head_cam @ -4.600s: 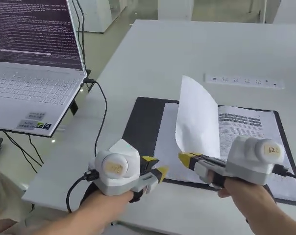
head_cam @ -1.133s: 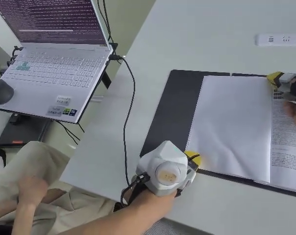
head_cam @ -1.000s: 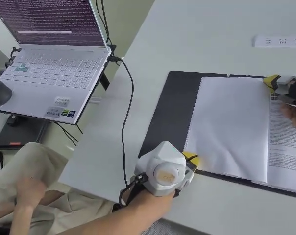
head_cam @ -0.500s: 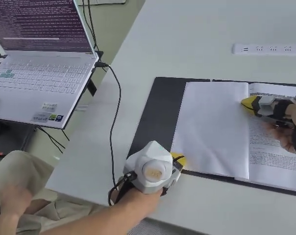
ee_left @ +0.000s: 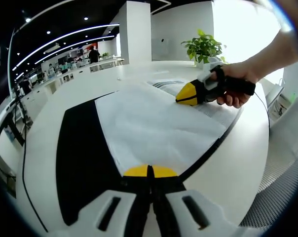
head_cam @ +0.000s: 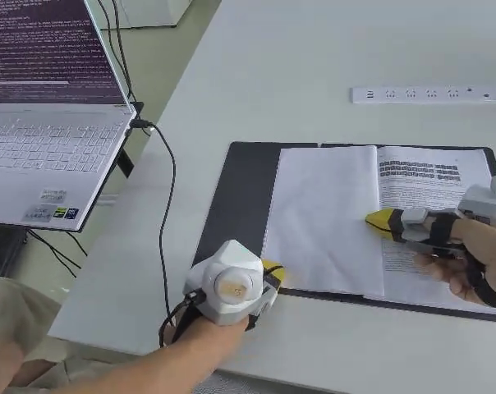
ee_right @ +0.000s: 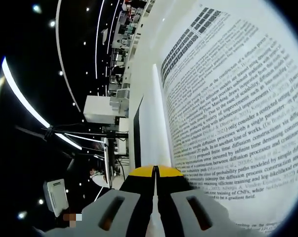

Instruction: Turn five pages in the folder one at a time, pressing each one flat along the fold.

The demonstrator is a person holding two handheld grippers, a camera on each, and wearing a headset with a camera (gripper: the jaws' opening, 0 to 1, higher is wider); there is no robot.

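A black folder [head_cam: 238, 197] lies open on the white table. Its turned page [head_cam: 322, 217] lies flat on the left, blank side up, and a printed page [head_cam: 420, 176] is on the right. My right gripper [head_cam: 379, 223] is shut, its yellow tip resting on the paper at the fold, about halfway down. In the right gripper view the shut jaws meet at the crease beside the printed page [ee_right: 223, 113]. My left gripper [head_cam: 273, 271] is shut and sits at the folder's near edge, on the bottom of the turned page [ee_left: 154, 128]. The right gripper [ee_left: 188, 94] also appears in the left gripper view.
An open laptop [head_cam: 43, 139] stands on a stand to the left, with a black cable [head_cam: 167, 213] running down the table's left side. A white power strip [head_cam: 429, 95] lies beyond the folder. The table edge [head_cam: 108, 328] is close to my left hand.
The page that was held up is now flat on the left. My right gripper has slid from the top of the fold down toward its middle. The left gripper stays at the near edge.
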